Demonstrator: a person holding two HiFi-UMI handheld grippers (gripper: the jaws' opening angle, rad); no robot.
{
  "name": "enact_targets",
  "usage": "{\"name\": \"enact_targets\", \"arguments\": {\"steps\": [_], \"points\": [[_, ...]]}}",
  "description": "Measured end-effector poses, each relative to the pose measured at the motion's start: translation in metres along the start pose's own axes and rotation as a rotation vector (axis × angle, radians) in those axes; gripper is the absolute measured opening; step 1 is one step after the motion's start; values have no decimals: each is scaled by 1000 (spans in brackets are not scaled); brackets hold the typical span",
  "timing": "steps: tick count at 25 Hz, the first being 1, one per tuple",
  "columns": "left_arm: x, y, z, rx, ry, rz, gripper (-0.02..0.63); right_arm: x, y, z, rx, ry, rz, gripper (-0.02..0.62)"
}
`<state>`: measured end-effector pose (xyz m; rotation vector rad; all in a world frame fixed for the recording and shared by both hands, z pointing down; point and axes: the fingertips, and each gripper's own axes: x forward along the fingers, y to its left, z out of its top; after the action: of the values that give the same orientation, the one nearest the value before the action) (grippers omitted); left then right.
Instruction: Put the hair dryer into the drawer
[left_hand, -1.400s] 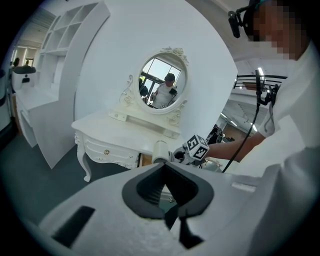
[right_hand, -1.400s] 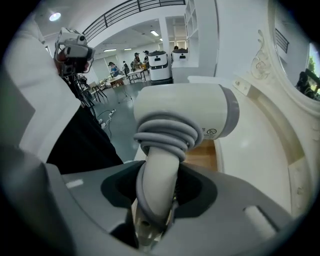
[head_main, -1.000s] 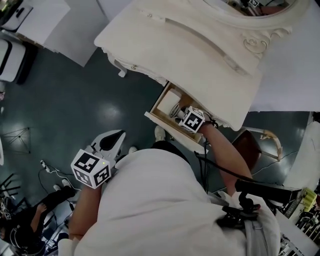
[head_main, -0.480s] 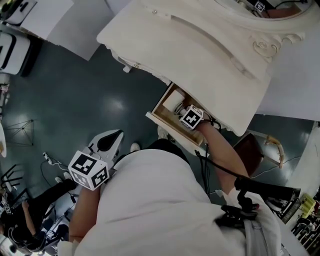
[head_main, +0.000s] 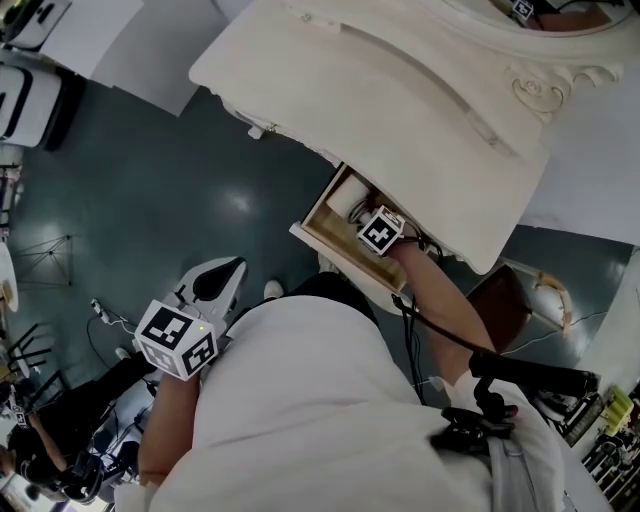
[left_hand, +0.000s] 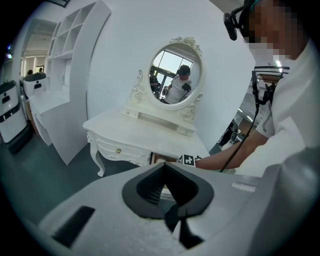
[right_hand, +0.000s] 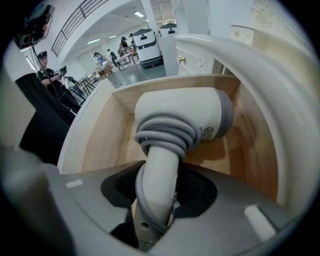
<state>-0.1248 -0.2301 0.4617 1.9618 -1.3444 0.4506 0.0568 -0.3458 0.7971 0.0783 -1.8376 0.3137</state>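
A white hair dryer (right_hand: 185, 112) with its grey cord wound round the neck hangs inside the open wooden drawer (right_hand: 107, 135). My right gripper (right_hand: 157, 185) is shut on its handle and points steeply down. In the head view the right gripper (head_main: 372, 228) reaches into the drawer (head_main: 340, 262) under the white dressing table (head_main: 400, 110), and the hair dryer's pale body (head_main: 346, 200) shows beyond it. My left gripper (head_main: 215, 283) hangs low at the left, away from the drawer. In the left gripper view its jaws (left_hand: 164, 167) meet at the tips with nothing between them.
The dressing table (left_hand: 145, 132) carries an oval mirror (left_hand: 175, 75). A brown-seated chair (head_main: 500, 300) stands to the right of the drawer. White shelves (left_hand: 60, 60) line the left wall. Cables and a tripod (head_main: 35, 275) lie on the dark floor.
My right gripper has sunk deeper into the drawer with the hair dryer in it. The left gripper has hardly shifted.
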Motion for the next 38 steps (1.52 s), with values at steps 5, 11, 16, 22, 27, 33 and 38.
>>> {"name": "enact_targets", "arguments": {"steps": [5,11,16,22,27,33,38], "points": [[7,-4,1,26,24,-2,3,6,-4,-1,16,-5,-6,173],[12,-6,0,34,40,-4,3,10,-6,4,33,-19,4,175],[11,-5,1,42,48,-6,3,10,-7,5,42,-24,-1,176],[14,-6,0,45,53,-6,3,13,-11,3,39,-18,-17,179],[13,-8,0,50,56,-12,3,11,-10,4,39,-18,-23,187],[9,-4,-4,50,54,-17,3,14,-9,4,27,-2,-47,240],[6,-4,-8,46,41,-29,3,8,-11,4,32,-3,-74,250]]}}
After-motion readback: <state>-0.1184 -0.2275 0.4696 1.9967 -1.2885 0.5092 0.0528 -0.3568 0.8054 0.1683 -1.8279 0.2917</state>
